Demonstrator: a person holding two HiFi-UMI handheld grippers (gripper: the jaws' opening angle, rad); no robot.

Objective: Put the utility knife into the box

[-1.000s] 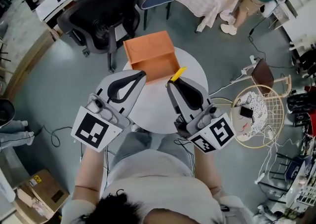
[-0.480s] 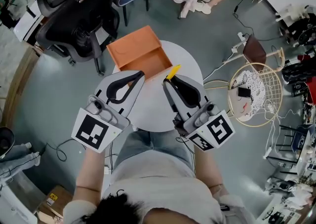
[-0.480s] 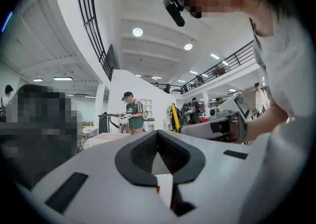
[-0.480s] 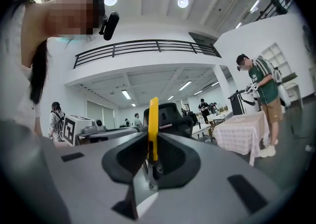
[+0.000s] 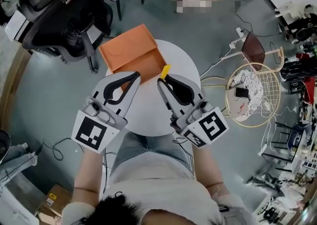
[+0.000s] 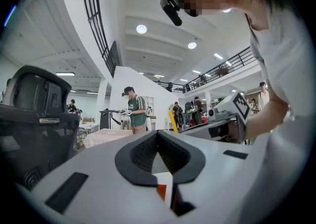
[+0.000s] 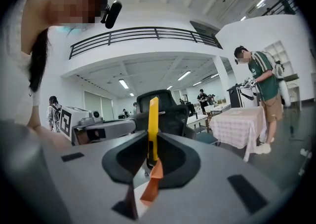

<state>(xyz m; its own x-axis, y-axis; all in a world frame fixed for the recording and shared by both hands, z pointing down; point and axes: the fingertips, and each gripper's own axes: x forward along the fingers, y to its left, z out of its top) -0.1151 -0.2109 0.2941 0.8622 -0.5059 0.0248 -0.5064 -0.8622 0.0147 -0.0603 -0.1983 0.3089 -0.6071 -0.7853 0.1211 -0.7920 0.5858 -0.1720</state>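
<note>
Seen from the head, a person's right gripper (image 5: pixel 161 82) holds a yellow utility knife (image 5: pixel 165 71) over a small round white table (image 5: pixel 148 110), with the knife's free end just beside the near right corner of the open orange box (image 5: pixel 128 49). The right gripper view shows that gripper (image 7: pixel 150 161) clamped on the knife (image 7: pixel 153 119), which stands upright between the jaws, its lower end lost in the black pads. The left gripper (image 5: pixel 133 77) hovers close by on the box's near side, and its own view shows the jaws (image 6: pixel 158 138) closed together and empty. The box sits at the table's far left rim, one flap reaching past the edge toward a black office chair (image 5: pixel 59 6). Bare tabletop lies between and below the grippers, while the table's near edge is covered by them and the person's lap.
</note>
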